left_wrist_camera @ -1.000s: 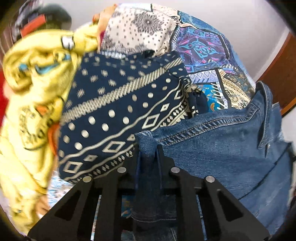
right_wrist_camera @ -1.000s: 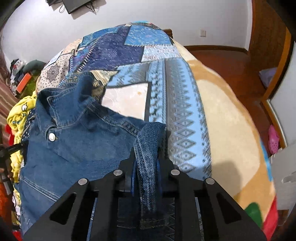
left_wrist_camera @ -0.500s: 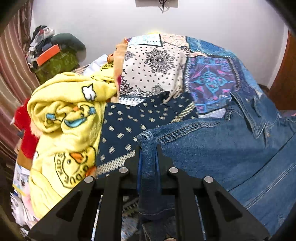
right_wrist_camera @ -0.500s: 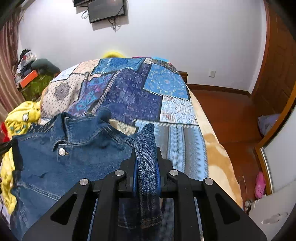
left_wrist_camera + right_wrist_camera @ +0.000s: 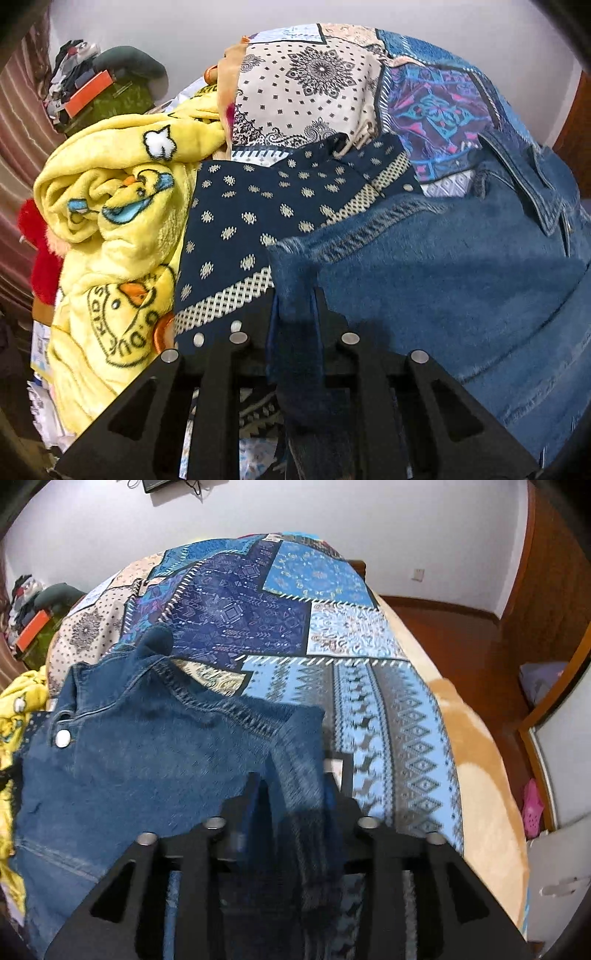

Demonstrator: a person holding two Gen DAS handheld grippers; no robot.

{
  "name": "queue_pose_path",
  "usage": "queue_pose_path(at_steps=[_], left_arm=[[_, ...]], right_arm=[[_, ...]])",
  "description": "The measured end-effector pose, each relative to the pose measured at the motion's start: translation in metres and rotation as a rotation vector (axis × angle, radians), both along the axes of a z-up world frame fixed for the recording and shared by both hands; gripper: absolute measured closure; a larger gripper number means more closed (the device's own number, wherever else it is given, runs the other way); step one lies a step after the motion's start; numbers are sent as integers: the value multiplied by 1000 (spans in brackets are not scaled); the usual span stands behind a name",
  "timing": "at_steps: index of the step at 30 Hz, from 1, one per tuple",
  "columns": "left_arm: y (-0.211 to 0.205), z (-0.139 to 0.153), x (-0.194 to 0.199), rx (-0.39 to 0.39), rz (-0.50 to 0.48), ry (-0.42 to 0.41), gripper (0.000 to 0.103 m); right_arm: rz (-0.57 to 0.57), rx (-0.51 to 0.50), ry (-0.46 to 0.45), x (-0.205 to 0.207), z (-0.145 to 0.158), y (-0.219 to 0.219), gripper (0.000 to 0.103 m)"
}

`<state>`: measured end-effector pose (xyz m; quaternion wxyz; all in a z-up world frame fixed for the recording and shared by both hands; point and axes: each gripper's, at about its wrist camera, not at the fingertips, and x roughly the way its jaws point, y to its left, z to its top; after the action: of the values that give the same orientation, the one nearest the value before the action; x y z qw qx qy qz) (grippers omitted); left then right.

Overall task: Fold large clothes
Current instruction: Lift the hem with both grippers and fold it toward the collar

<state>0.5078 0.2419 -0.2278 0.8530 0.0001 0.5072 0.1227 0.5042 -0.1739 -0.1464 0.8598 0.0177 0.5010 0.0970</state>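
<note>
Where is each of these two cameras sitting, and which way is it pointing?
Left wrist view: sits on the left tool, looking forward over a denim jacket it pinches, toward a yellow duck blanket and a navy patterned cloth; only its black fingers show.
Right wrist view: sits on the right tool, looking along the bed's patchwork quilt toward a white wall; only its black fingers show.
Shared: the denim jacket, held by both tools, plus the quilt and yellow blanket.
</note>
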Motion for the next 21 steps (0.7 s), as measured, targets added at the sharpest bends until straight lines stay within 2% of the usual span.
queue_pose_path(at_steps=[5, 10, 13, 15, 17, 21], left_arm=[[-10, 27, -16, -28, -25, -22, 86], [-31, 75, -47, -40, -74, -94, 81], [-45, 104, -73, -36, -104, -149, 65], [-53, 119, -90, -33, -117, -188, 49], [-62, 133, -115, -30, -137, -229, 42], [-78, 146, -153, -17, -174, -263, 29]], right_arm=[[24, 4, -56, -22, 33, 3, 52], [68, -19, -145, -56, 77, 9, 44], [93, -29, -207, -81, 103, 12, 35], [108, -30, -244, -100, 117, 13, 32], [121, -31, -271, -119, 128, 14, 22], [152, -51, -301, -151, 137, 19, 20]])
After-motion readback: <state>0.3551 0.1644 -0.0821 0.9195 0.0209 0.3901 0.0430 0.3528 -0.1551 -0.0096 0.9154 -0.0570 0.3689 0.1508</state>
